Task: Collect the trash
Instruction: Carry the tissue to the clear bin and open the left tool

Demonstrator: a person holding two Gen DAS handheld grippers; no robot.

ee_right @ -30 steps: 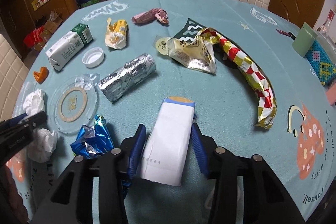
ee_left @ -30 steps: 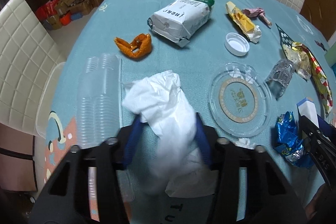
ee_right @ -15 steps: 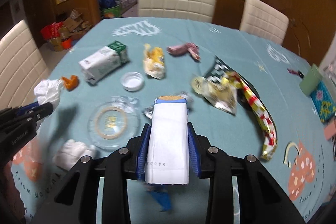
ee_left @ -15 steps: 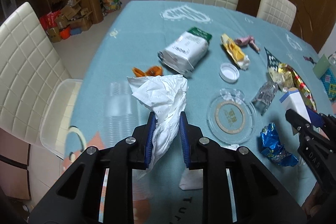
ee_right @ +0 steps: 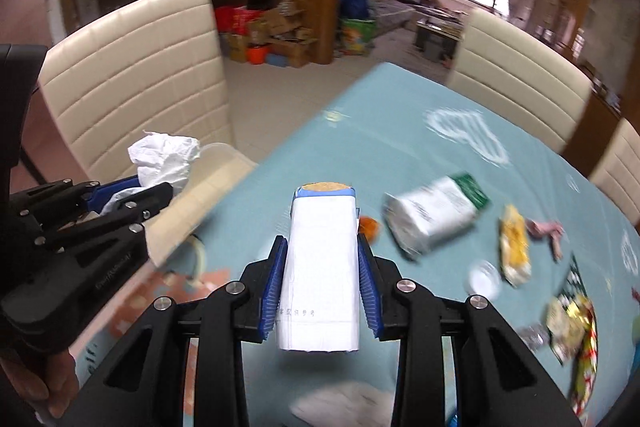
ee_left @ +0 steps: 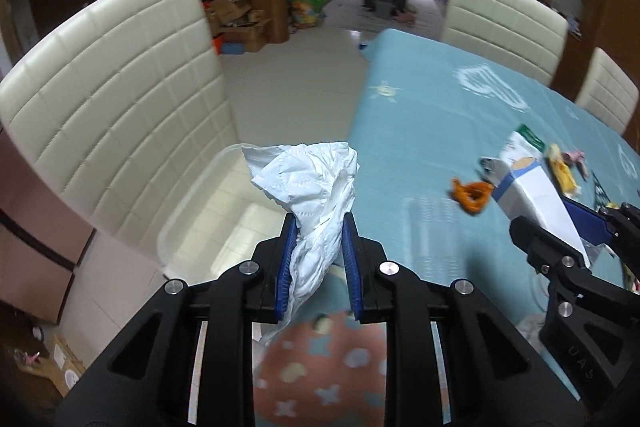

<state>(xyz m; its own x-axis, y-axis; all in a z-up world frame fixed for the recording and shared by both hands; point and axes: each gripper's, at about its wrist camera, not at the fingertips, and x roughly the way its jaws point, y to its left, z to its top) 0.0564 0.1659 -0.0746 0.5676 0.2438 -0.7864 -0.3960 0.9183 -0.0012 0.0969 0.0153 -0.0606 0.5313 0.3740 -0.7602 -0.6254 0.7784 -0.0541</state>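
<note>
**Both grippers loaded, tissue on the left and a white carton on the right**

So the left gripper (ee_left: 318, 227) has its blue pads clamped tight on a crumpled white tissue (ee_left: 310, 179). The wad sticks up past the fingertips and a tail hangs down between the jaws. Just beyond and to the left of the tips there's a clear plastic bin (ee_left: 188, 223) sitting on a cream chair (ee_left: 116, 115), beside the edge of the teal tablecloth (ee_left: 420, 147).

The right gripper (ee_right: 322, 247) is squeezed onto a white carton (ee_right: 322, 267) with a blue band and a tan cap end pointing away from the jaws. There's a line of small print low on the carton, near the base of the jaws, but it's too small for me to read.

Ahead and right of the right jaws, lying on the cloth: a white milk-style pack with a green end (ee_right: 436, 215) (lettering blurred), an orange scrap (ee_right: 370, 225) just beyond the right fingertip, a yellow wrapper (ee_right: 514, 247), a pink wrapper (ee_right: 546, 229) and a white cap (ee_right: 484, 281). Further right is a red-and-gold checked wrapper (ee_right: 584, 347).

The left gripper's body has printed lettering in the right view, not legible.
</note>
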